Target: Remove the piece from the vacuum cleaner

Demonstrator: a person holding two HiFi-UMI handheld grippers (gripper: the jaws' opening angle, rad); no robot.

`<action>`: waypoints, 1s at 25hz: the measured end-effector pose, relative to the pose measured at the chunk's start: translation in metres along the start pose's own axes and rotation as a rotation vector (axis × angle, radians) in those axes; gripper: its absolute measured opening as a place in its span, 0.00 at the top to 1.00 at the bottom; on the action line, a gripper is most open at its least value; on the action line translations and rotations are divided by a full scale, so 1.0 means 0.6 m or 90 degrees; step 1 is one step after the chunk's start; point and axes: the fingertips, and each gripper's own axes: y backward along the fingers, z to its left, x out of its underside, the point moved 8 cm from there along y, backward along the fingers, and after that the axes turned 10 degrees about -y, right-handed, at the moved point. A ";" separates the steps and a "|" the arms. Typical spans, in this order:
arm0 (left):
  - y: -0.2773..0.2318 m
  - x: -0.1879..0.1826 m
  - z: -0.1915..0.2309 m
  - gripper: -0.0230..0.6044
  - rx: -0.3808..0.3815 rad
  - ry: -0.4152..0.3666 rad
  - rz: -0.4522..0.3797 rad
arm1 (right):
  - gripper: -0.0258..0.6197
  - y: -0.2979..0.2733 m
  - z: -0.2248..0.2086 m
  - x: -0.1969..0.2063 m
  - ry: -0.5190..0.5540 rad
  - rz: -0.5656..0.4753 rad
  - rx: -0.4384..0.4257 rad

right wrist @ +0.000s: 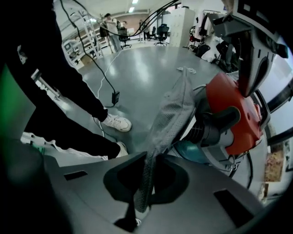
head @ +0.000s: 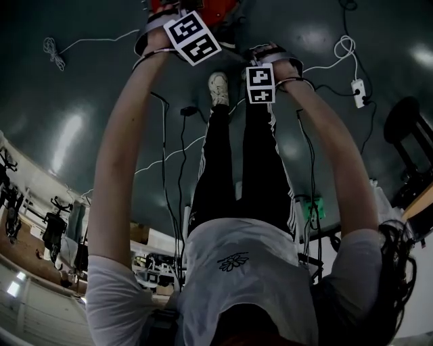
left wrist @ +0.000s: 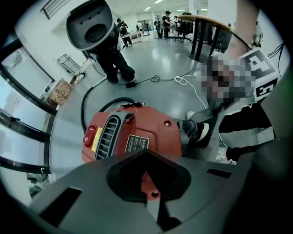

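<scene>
The red vacuum cleaner (left wrist: pixel 132 137) stands on the grey floor, its switch and vent grille on top; in the head view only its edge (head: pixel 220 8) shows beyond my hands. My left gripper (left wrist: pixel 153 201) is shut on a red edge of the cleaner's housing. In the right gripper view the cleaner (right wrist: pixel 233 109) lies at the right with a black hose socket (right wrist: pixel 215 125). A grey mesh cloth piece (right wrist: pixel 171 109) runs from that socket side down into my right gripper (right wrist: pixel 139 201), which is shut on it. The left gripper (right wrist: pixel 252 41) hangs over the housing.
Cables and a white power strip (head: pixel 358 88) lie on the floor. The person's legs and a white shoe (head: pixel 218 88) stand close to the cleaner. A grey hood-shaped part (left wrist: pixel 89 25) stands behind it. A black hose (left wrist: pixel 89 103) curves behind the cleaner.
</scene>
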 end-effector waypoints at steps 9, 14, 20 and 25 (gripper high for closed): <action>-0.002 -0.013 -0.002 0.96 -0.012 -0.025 0.009 | 0.92 -0.007 0.034 0.000 0.089 0.024 0.052; -0.001 -0.013 -0.001 0.96 -0.008 -0.030 0.027 | 0.92 -0.011 0.105 -0.032 0.135 0.013 -0.044; -0.002 -0.014 0.001 0.96 -0.010 -0.008 0.023 | 0.92 -0.011 0.114 -0.039 -0.012 -0.015 -0.047; 0.003 -0.008 0.008 0.96 -0.011 0.049 0.017 | 0.92 0.011 0.093 -0.052 -0.021 -0.016 -0.032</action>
